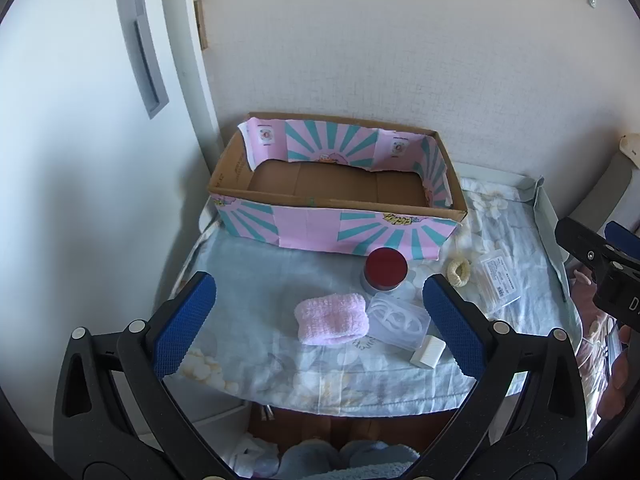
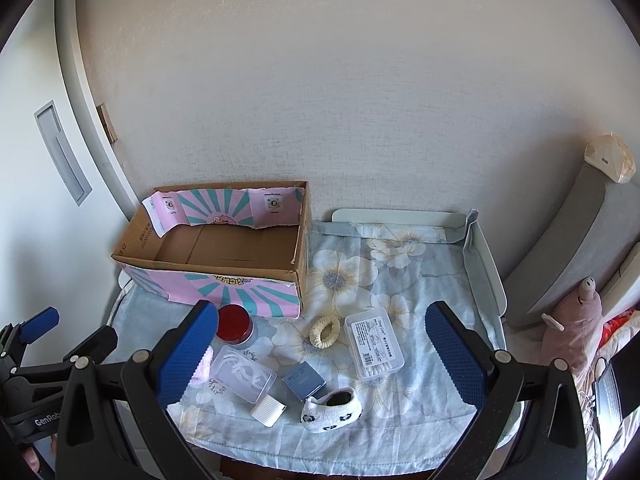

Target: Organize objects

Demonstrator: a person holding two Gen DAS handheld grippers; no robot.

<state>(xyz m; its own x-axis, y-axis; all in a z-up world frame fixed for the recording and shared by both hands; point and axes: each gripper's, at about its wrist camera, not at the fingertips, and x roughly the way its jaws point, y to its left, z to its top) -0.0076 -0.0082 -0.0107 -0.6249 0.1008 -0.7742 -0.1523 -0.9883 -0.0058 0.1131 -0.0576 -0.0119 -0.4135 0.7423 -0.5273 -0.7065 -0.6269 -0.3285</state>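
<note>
1. One cardboard box (image 2: 224, 248) is seen at the desk's far left corner, against the wall.
2. In front of the box are counted one red-lidded jar (image 2: 234, 326), one pink towel roll (image 1: 332, 319), two clear plastic cases (image 2: 374, 344), one scrunchie (image 2: 325, 332) and one sock (image 2: 332, 409).
3. Bare floral cloth (image 2: 400, 264) is left right of the box.
4. Left tongs (image 1: 320, 320) and right tongs (image 2: 320, 356) are spread, nothing pinched.
</note>
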